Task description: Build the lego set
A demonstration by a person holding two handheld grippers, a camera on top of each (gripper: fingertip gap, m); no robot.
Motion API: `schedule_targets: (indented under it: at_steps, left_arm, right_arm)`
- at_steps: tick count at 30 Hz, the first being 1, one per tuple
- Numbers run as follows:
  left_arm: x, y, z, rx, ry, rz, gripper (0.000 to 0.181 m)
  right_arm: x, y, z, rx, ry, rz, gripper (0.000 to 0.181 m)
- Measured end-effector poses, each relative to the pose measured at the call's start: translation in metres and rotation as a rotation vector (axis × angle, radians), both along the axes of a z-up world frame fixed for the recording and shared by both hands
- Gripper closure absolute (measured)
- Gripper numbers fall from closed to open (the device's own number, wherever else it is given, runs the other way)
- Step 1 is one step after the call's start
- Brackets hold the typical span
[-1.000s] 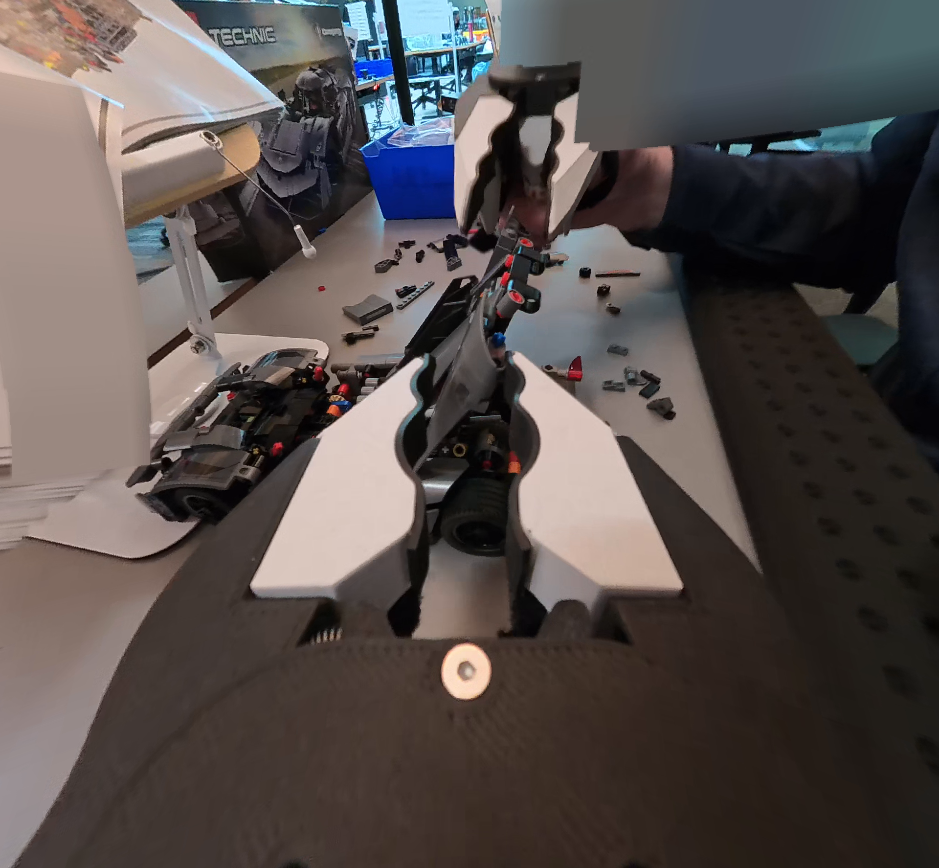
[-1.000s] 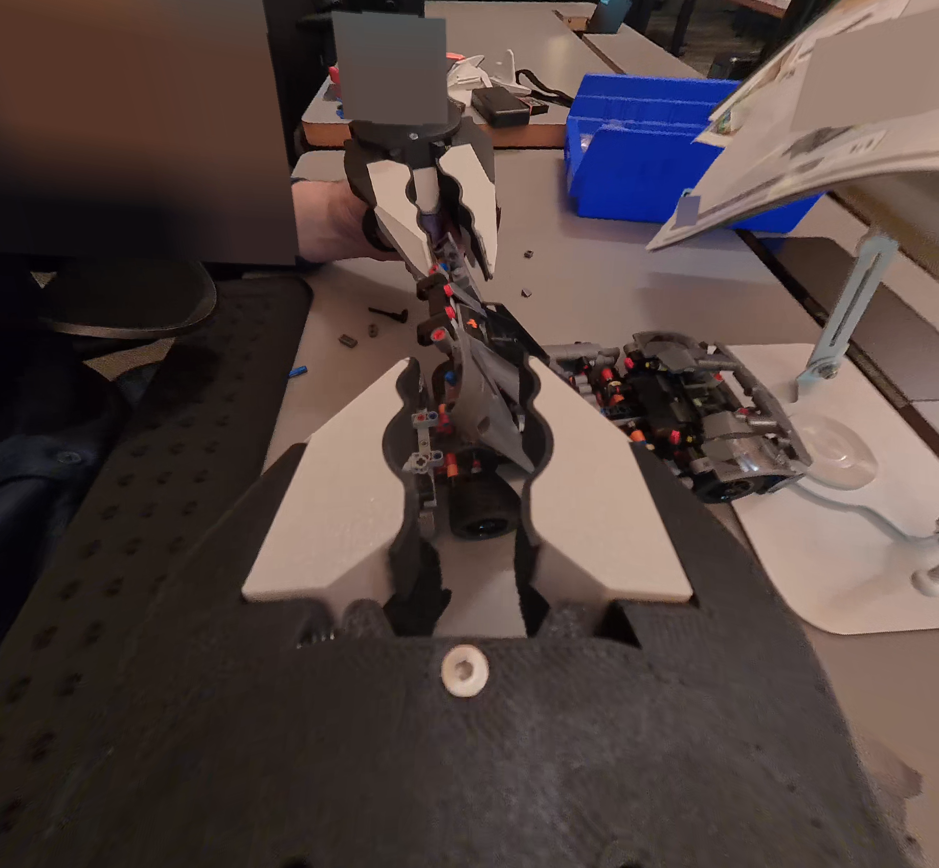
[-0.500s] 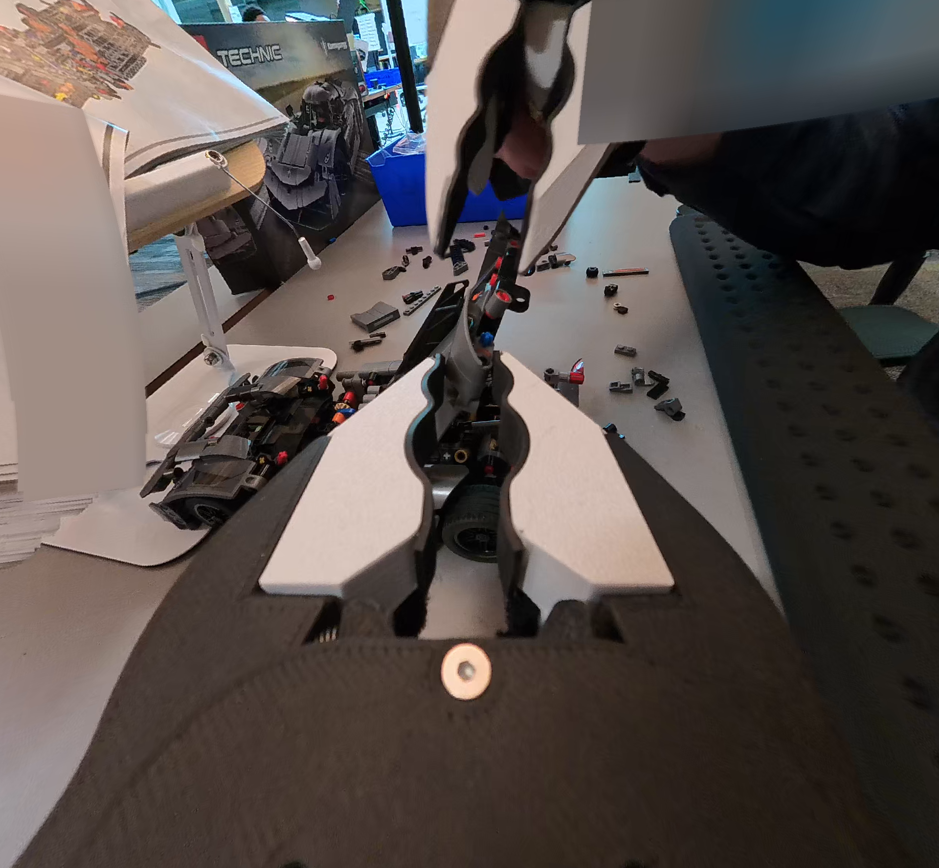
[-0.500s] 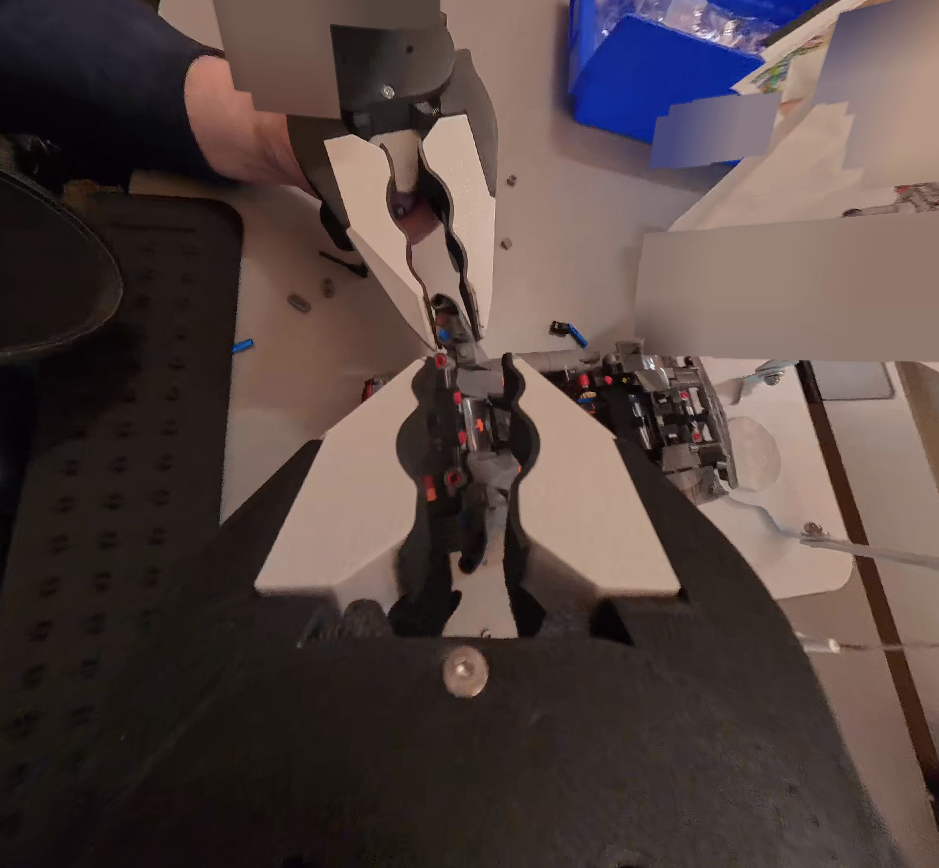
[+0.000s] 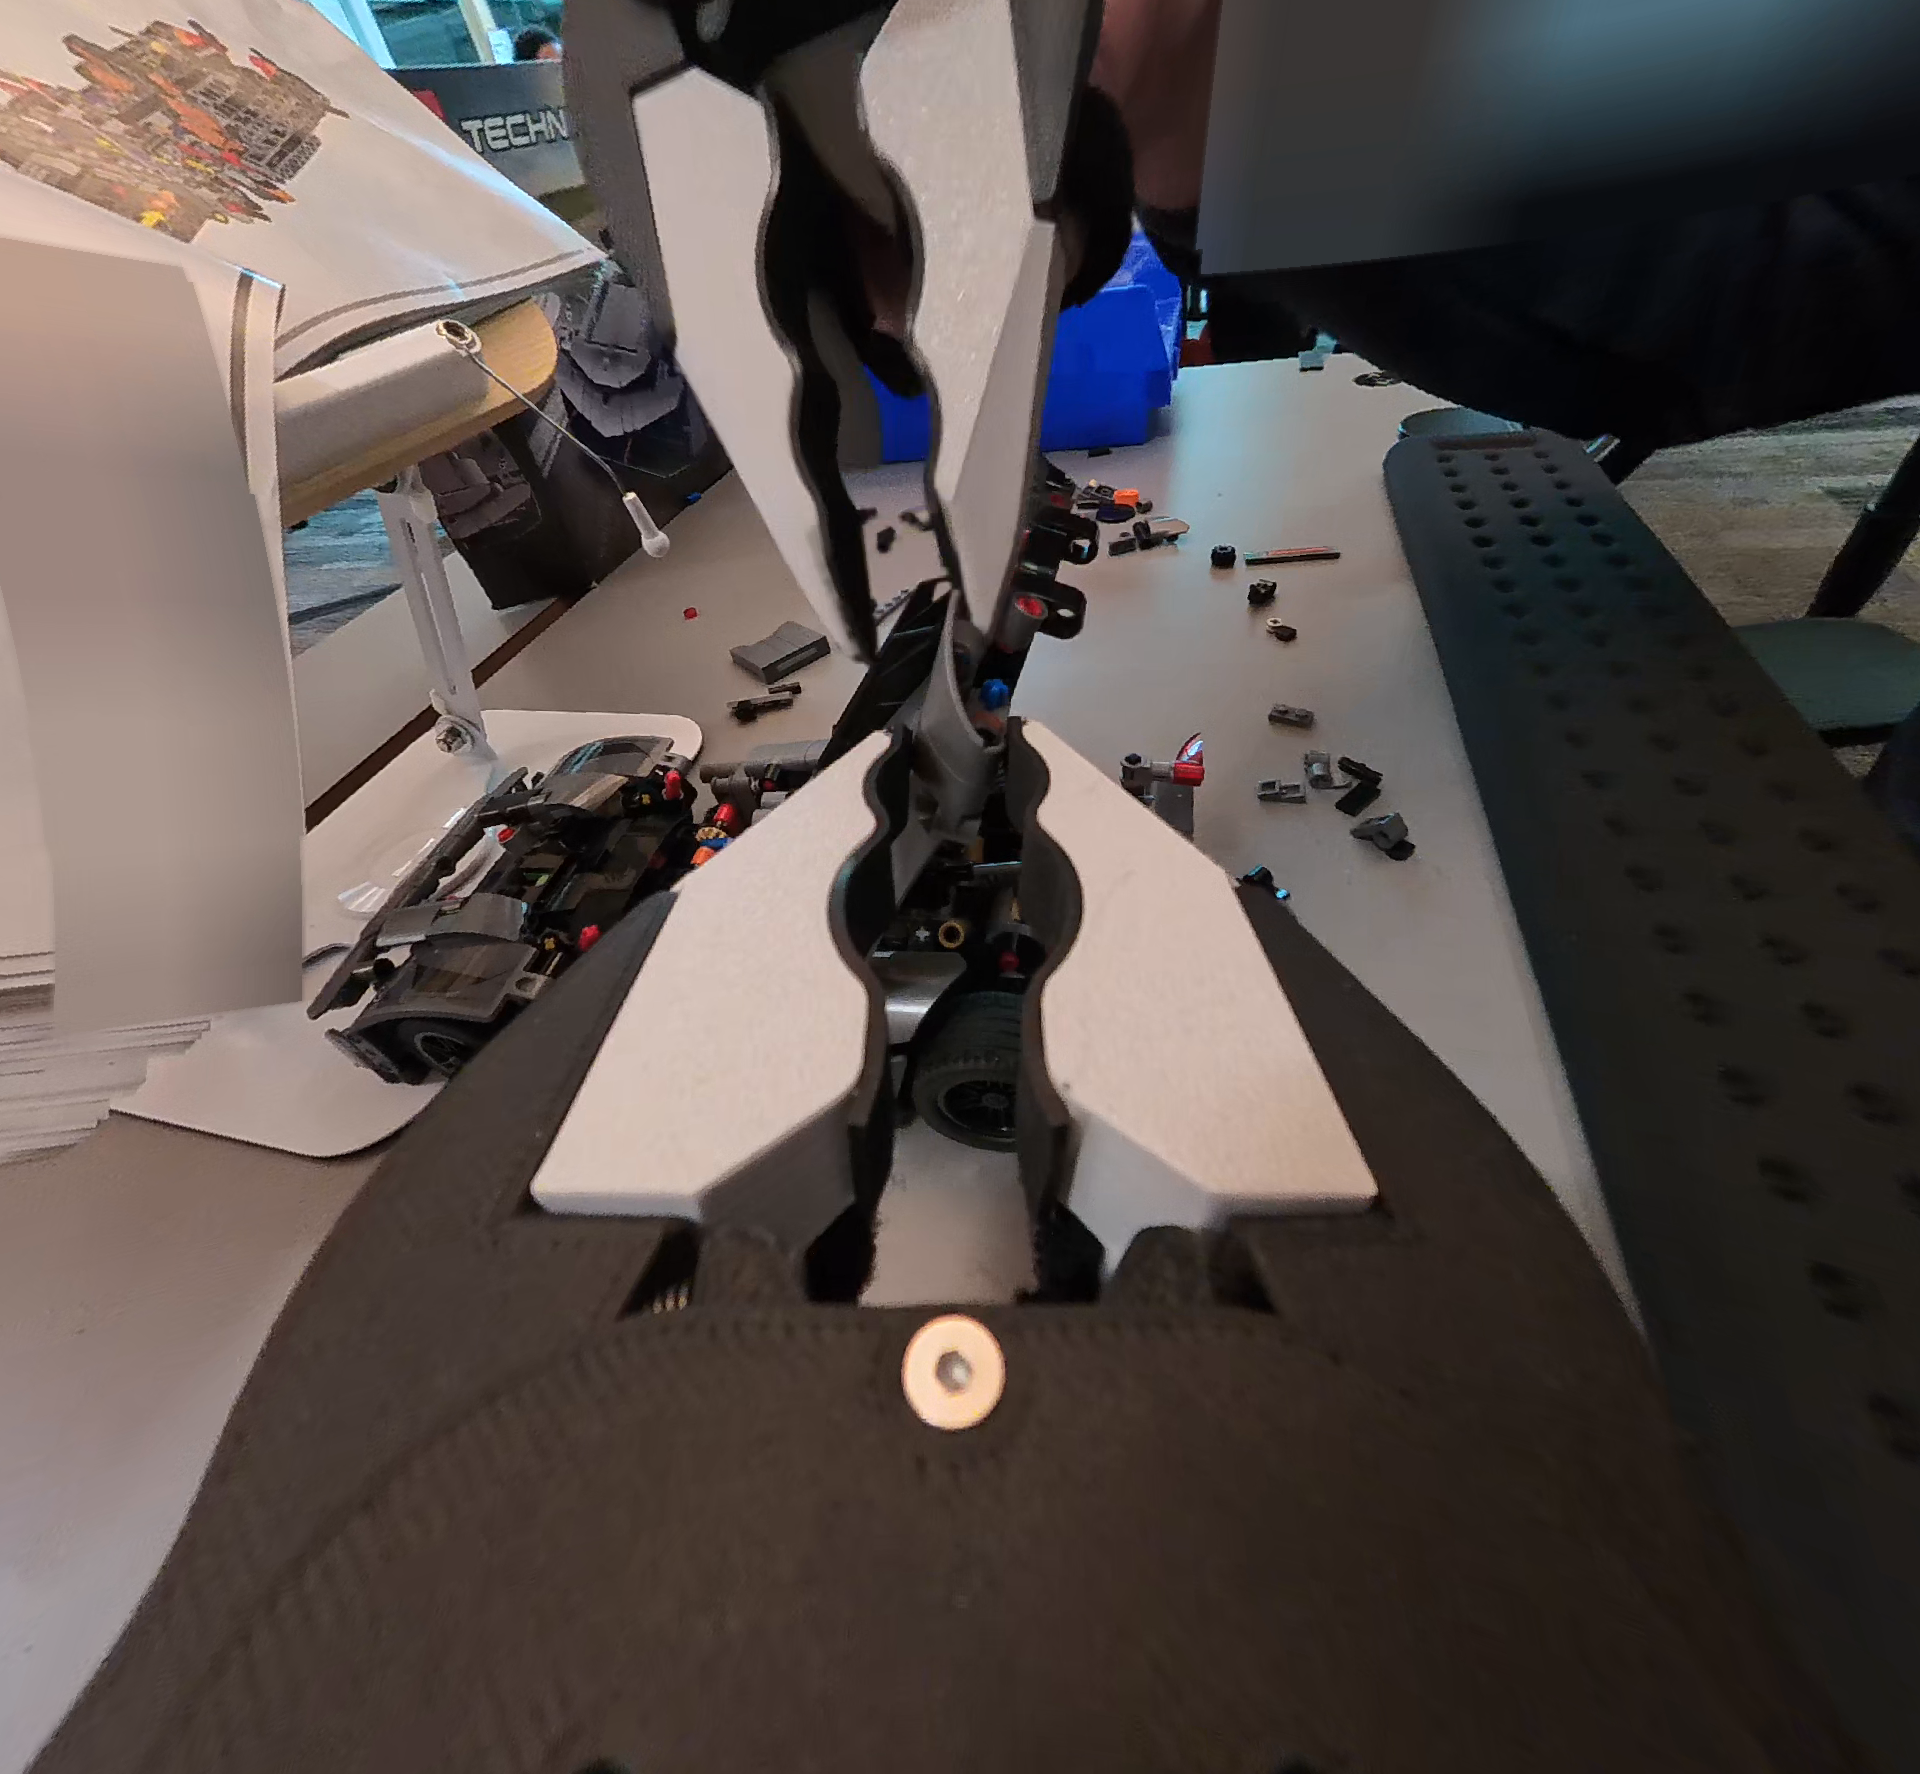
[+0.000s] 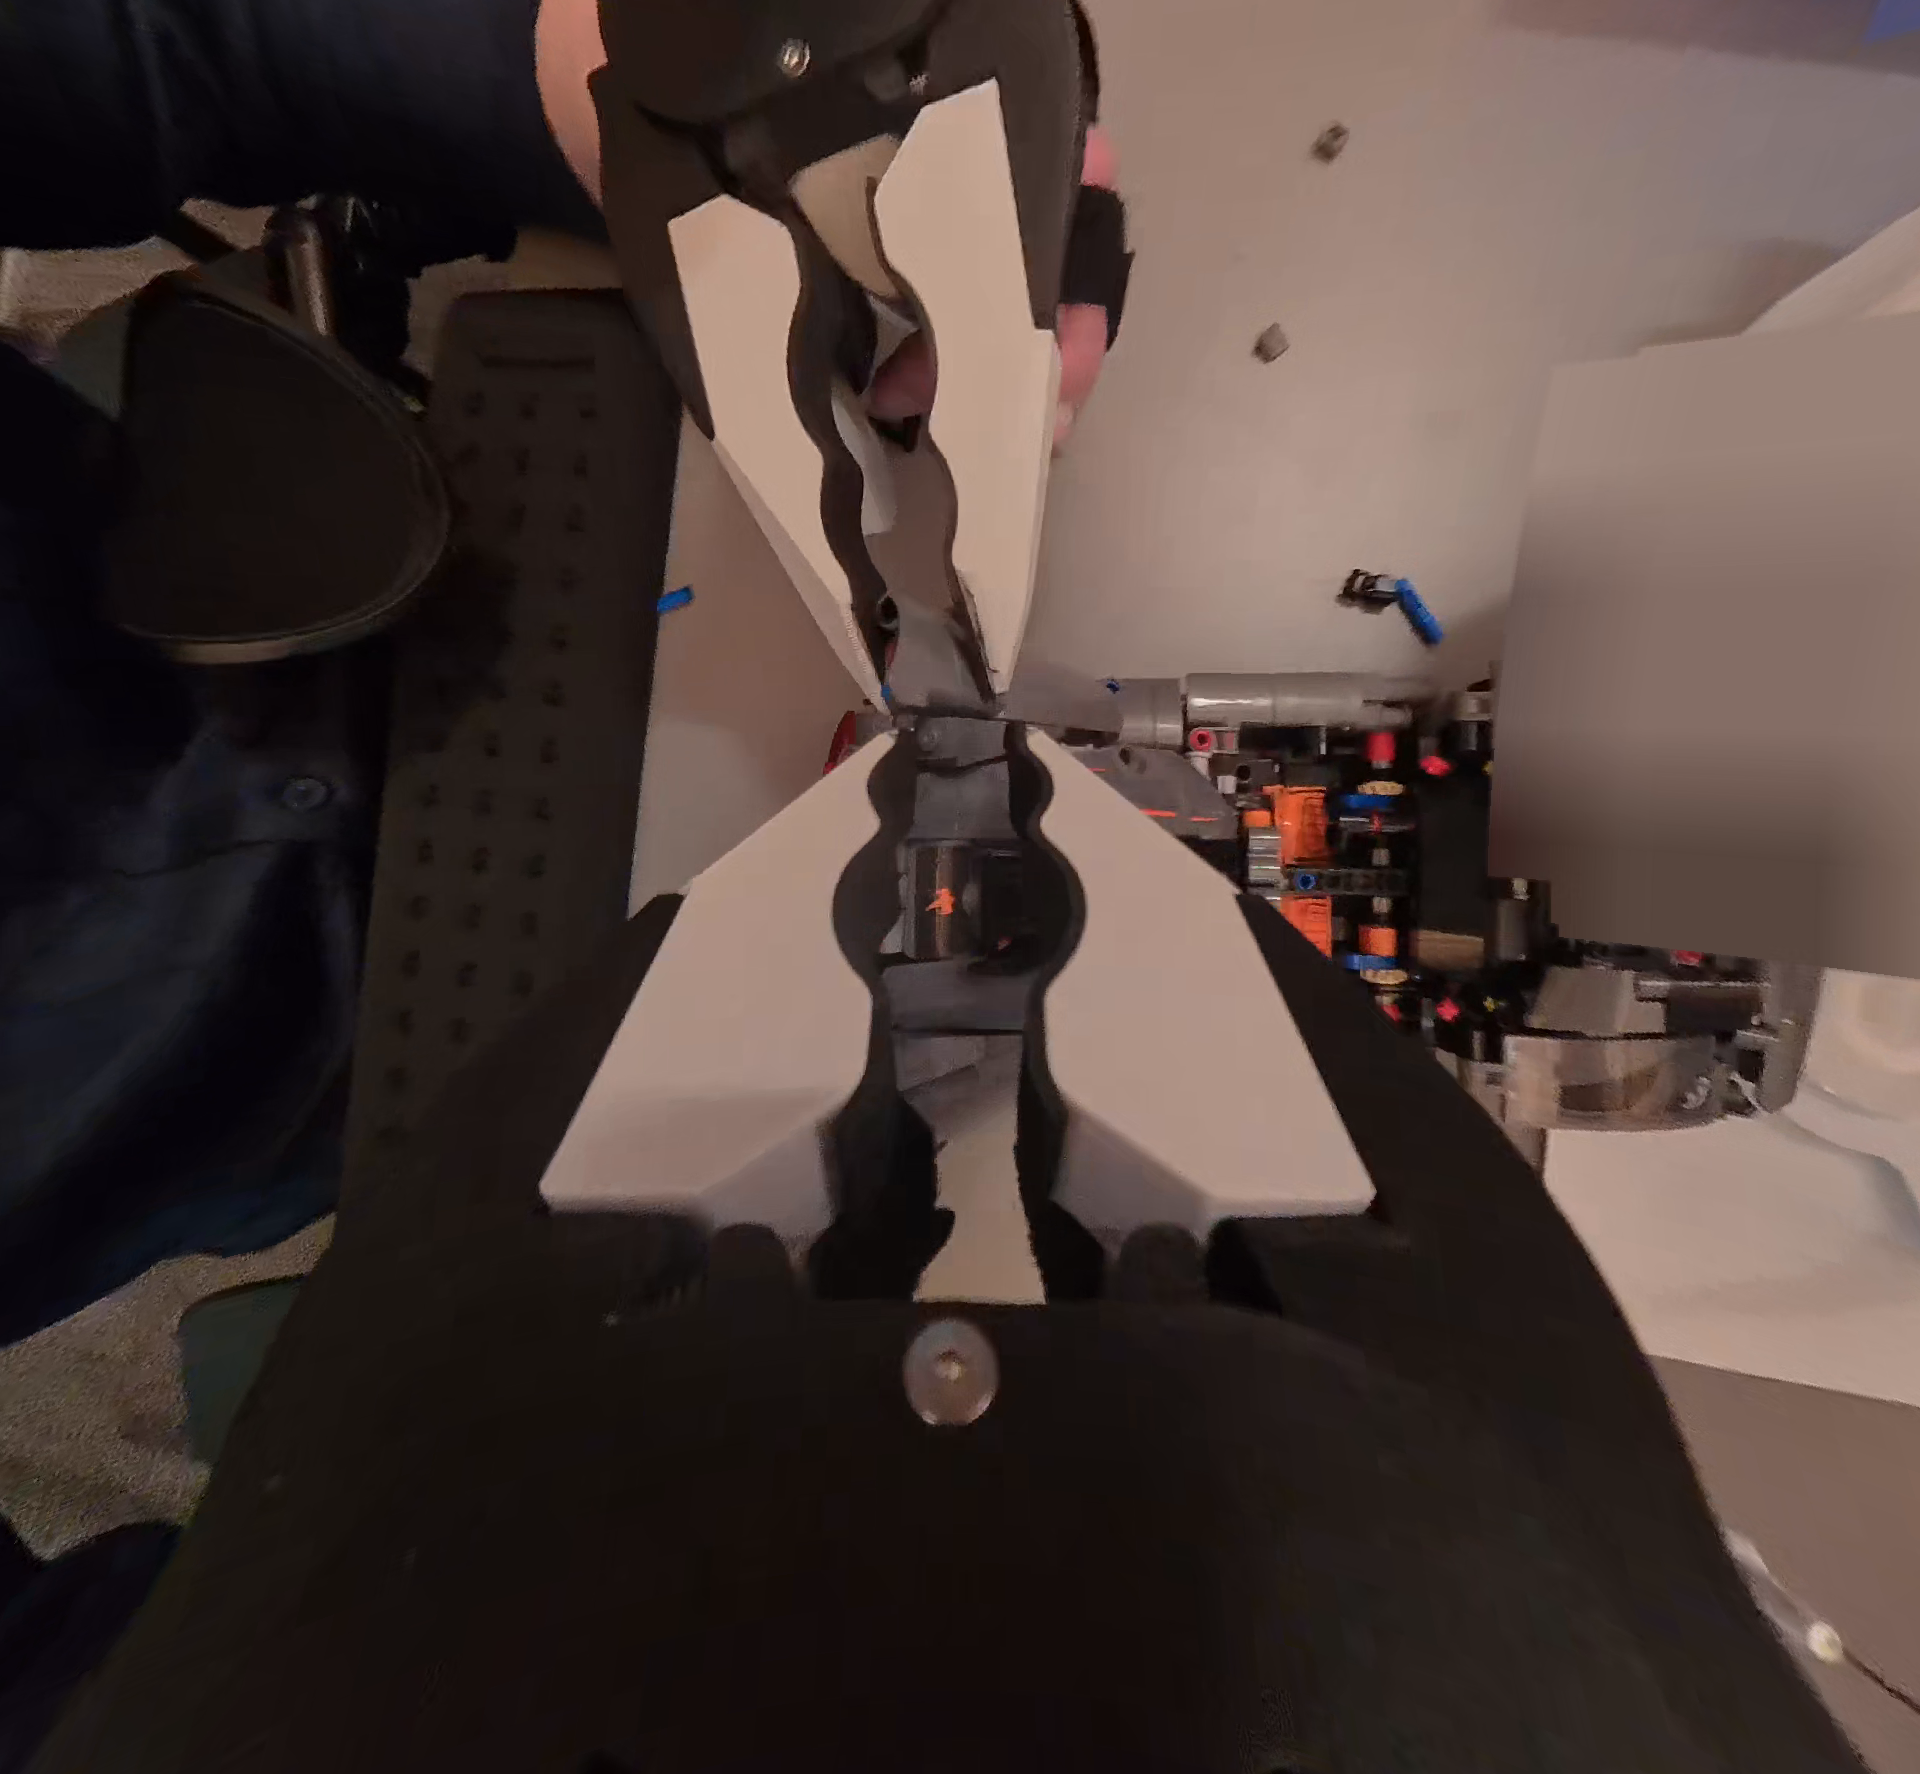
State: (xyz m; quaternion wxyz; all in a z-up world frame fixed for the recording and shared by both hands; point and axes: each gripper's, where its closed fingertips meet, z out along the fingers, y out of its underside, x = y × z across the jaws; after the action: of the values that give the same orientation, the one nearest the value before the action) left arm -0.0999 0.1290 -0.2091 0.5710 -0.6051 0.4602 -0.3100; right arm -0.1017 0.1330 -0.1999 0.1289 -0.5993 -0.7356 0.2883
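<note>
Pale grey tabletop [image 5: 1195, 436] carries scattered small bricks [image 5: 1320, 779], a blue bin [image 5: 1101, 363] and a perforated black mat [image 5: 1662, 789]. From the left wrist, the left gripper [image 5: 956, 737] pinches the grey-and-black car section [image 5: 940, 768], tilted up off the table; the right gripper [image 5: 914, 623] descends onto its upper end. From the right wrist, both grippers meet tip to tip, the right gripper [image 6: 951, 737] clamped on that section [image 6: 951, 799], beside the glossy, studded chassis [image 6: 1351, 851].
</note>
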Motion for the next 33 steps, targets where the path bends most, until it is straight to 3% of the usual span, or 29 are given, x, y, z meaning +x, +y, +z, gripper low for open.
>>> schedule_targets:
  at_steps: [9,33]
  left_arm:
    - [0.0022,-0.0010,-0.0013,0.017,0.009,0.002,0.166]
    - [0.0010,0.0007,0.0003,0.044,0.013,0.020,0.167]
  right_arm:
    - [0.0006,-0.0070,-0.0040,-0.083,-0.035,0.043,0.174]
    - [0.0012,-0.0039,-0.0018,-0.022,-0.011,0.049,0.177]
